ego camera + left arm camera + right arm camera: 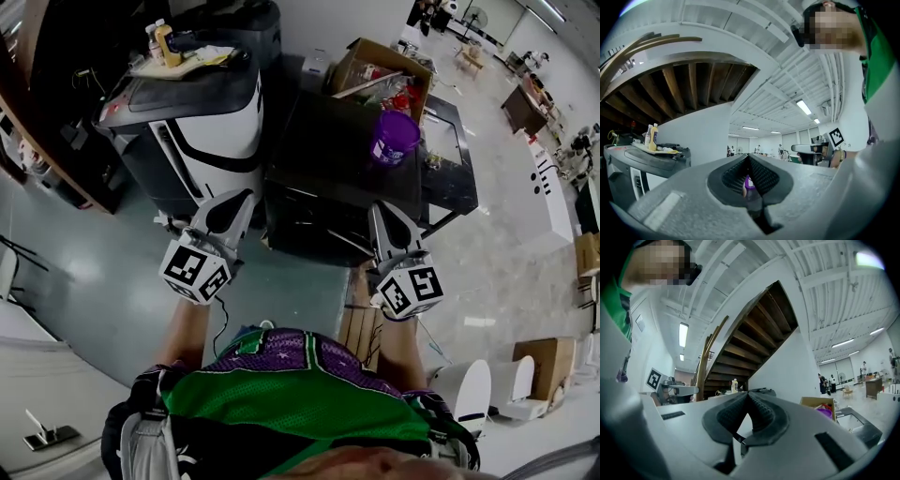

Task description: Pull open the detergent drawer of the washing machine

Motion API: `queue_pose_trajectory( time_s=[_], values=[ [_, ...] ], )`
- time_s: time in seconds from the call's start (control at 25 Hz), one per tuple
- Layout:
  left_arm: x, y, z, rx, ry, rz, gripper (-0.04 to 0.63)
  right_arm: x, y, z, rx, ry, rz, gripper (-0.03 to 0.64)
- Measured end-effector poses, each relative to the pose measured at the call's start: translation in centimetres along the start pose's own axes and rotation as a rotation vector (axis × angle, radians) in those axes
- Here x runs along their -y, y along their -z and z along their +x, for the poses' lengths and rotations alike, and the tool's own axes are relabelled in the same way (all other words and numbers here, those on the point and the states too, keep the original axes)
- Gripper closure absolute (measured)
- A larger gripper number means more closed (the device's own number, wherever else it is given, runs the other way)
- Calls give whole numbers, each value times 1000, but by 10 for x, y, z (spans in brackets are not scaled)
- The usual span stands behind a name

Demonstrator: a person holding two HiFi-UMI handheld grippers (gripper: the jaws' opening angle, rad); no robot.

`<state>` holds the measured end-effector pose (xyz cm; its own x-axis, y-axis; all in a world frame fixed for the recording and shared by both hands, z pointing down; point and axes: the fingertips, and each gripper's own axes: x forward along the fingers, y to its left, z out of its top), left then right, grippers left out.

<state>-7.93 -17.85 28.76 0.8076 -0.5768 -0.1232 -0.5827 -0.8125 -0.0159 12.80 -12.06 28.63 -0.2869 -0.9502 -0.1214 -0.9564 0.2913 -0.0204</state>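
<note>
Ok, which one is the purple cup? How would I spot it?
Find the big black cabinet in front of the person, right of the white-and-black machine. At its far right corner, just before the open cardboard box, stands the purple cup. It is the only purple thing on that top.

Nothing legible is showing in any view.
Black-and-white square markers are sitting on the left cube [195, 269] and the right cube [412, 291], but they are carrying only patterns, no letters or digits. The labels on the bottles [165, 42] and the print on the purple cup [394, 139] are coming out too small and blurred to read.
</note>
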Motion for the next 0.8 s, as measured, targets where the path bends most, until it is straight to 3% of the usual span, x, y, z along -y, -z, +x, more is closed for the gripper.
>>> queue_pose_trajectory(
  time_s=[0.32, 0.6, 0.8],
  values=[
    [-36, 7, 7, -10, 55, -21, 578, -11, 7, 31, -14, 43, -41, 618],
    [-60, 20, 8, -18, 61, -42, 578, -31, 29, 60, -73, -20, -117, 436],
    [-64, 30, 14, -26, 37, -52, 578, -22, 59, 76, -153, -38, -143, 428]
  ],
)
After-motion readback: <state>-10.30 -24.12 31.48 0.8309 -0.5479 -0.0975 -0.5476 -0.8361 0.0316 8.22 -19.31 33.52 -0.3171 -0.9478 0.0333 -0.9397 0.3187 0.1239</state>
